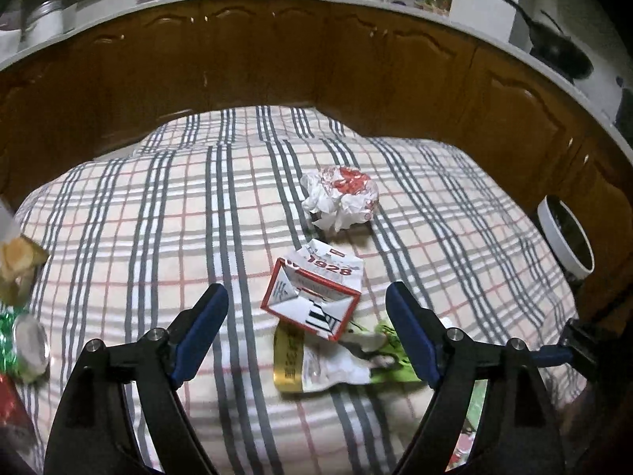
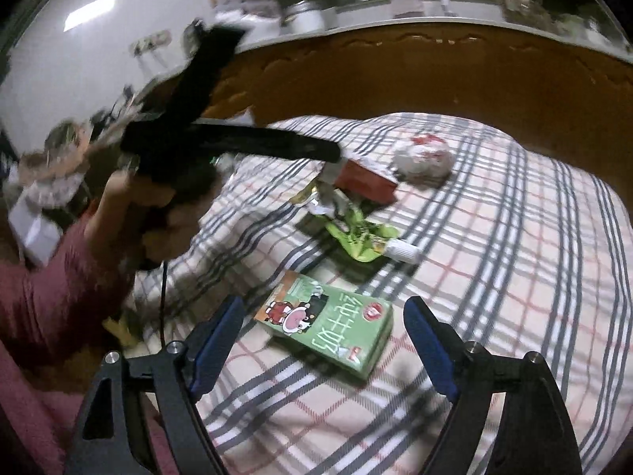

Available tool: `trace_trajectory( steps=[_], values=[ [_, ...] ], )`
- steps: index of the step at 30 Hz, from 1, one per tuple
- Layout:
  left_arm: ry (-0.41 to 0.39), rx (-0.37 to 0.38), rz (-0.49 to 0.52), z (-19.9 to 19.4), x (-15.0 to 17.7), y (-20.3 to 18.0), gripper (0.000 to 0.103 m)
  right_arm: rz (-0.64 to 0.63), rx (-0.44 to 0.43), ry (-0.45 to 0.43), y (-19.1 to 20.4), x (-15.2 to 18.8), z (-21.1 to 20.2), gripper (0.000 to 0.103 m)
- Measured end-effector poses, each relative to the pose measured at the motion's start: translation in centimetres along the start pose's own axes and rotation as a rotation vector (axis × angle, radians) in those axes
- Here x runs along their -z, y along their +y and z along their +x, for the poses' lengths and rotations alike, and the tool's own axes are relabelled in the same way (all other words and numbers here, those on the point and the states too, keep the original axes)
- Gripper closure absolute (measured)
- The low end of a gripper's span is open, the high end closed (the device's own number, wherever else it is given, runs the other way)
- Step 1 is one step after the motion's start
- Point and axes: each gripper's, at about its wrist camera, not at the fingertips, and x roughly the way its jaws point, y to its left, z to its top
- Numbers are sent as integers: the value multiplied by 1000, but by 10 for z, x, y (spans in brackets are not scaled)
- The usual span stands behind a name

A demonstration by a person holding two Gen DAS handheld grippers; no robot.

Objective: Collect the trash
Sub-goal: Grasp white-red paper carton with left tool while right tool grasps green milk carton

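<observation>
Both sets of jaws stand wide with nothing between the pads. The left gripper (image 1: 306, 301) frames the torn red-and-white carton (image 1: 312, 297) at lower centre, lying on a green pouch (image 1: 356, 360), likely its next pick. The right gripper (image 2: 324, 316) brackets the green milk carton (image 2: 328, 328) lying flat at lower centre. A crumpled wrapper (image 1: 340, 198) waits above centre on the plaid cloth (image 1: 158, 217)

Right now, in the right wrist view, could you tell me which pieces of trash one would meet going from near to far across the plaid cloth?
Green milk carton → crumpled green pouch with a white spout → red and white box → crumpled white and red paper ball.
</observation>
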Motion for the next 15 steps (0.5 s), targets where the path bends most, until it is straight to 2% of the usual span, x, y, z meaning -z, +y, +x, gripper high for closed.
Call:
trace_trajectory(
  steps=[7, 9, 11, 12, 13, 15],
  values=[
    [27, 1, 72, 20, -5, -8, 19, -172, 5, 134, 12, -7, 34, 18],
    [32, -1, 85, 24, -5, -10, 20, -217, 34, 137, 16, -6, 38, 19],
    [25, -7, 99, 26, -4, -12, 35, -236, 56, 142, 17, -4, 40, 22],
    [35, 2, 103, 28, -4, -12, 46, -236, 52, 145, 17, -3, 40, 33],
    [34, 10, 99, 28, -3, -11, 47, -228, 54, 143, 17, -2, 39, 41],
    [17, 26, 91, 26, -3, -9, 53, -210, 62, 132, 15, 0, 35, 44]
  ],
)
